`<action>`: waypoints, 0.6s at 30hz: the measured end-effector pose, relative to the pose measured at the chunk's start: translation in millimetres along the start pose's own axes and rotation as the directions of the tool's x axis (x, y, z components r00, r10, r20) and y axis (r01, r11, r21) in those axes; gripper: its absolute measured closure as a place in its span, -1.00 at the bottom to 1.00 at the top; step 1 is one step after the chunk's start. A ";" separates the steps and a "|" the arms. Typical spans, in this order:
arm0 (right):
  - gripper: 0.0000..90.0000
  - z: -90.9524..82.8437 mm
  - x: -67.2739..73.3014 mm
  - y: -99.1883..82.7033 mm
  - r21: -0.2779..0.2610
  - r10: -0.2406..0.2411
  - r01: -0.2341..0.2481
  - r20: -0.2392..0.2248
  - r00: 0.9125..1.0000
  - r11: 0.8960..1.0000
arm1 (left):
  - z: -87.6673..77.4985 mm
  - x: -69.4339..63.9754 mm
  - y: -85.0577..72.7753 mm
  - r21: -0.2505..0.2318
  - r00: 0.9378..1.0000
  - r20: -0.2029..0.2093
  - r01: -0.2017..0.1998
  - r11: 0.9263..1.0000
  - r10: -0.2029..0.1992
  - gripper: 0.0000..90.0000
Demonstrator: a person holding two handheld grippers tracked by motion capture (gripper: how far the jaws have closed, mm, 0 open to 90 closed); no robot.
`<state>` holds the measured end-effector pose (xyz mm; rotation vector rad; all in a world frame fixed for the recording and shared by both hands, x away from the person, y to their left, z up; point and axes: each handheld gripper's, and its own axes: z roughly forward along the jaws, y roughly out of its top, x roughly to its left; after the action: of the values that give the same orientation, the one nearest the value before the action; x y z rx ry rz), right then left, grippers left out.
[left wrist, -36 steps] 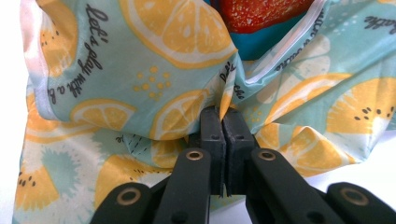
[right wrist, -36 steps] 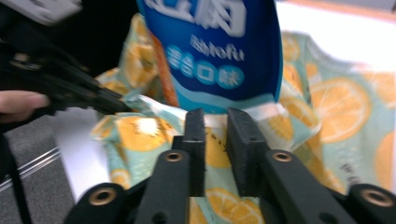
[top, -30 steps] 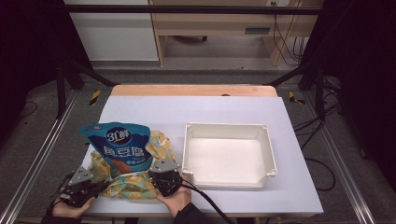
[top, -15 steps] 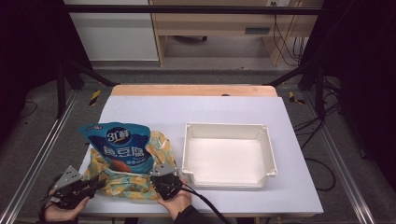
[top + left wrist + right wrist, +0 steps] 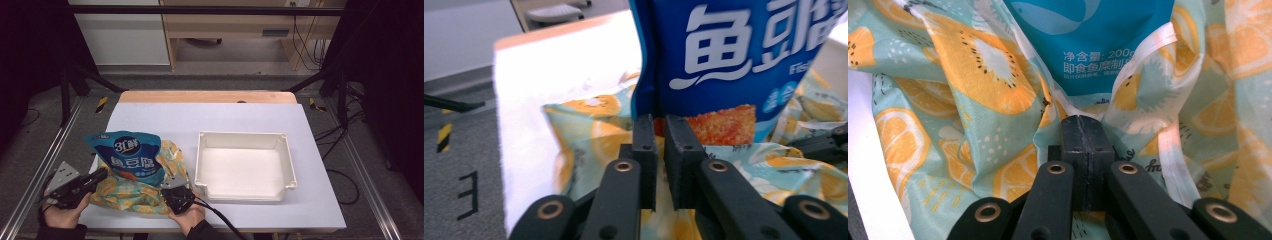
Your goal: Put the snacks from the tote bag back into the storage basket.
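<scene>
Left gripper view: left gripper [image 5: 659, 122] pinches blue pouch [image 5: 729, 55] edge.

The blue snack pouch [image 5: 131, 159] is showing "3[?]鲜" in a white badge and large white characters "鱼豆腐" on its front. In the right gripper view its lower edge [image 5: 1098, 55] is reading "净含量: 200g".

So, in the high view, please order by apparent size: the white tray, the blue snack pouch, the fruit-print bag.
1. white tray, clearly largest.
2. fruit-print bag and blue snack pouch: they look similar; the pouch covers part of the bag, so ranking is unsure.
</scene>
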<state>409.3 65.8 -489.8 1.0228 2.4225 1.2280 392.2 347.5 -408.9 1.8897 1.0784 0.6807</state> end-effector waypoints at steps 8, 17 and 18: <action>1.00 0.0 0.1 0.0 -0.001 -0.003 0.003 0.001 1.000 1.000 | 27.1 8.5 -34.7 0.170 1.000 -0.001 0.010 0.985 -0.010 0.96; 1.00 -0.6 -0.7 -0.3 -0.001 0.003 -0.003 0.008 1.000 1.000 | 42.1 7.9 -48.0 0.261 1.000 0.017 -0.013 0.965 0.009 0.99; 1.00 -0.7 -1.1 -0.5 -0.001 -0.003 0.003 0.013 1.000 1.000 | 42.7 8.6 -48.7 0.263 1.000 0.020 -0.012 0.965 0.007 1.00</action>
<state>409.5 64.5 -489.9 1.0227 2.4130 1.2180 408.6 351.8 -472.0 2.1234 1.1956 0.5442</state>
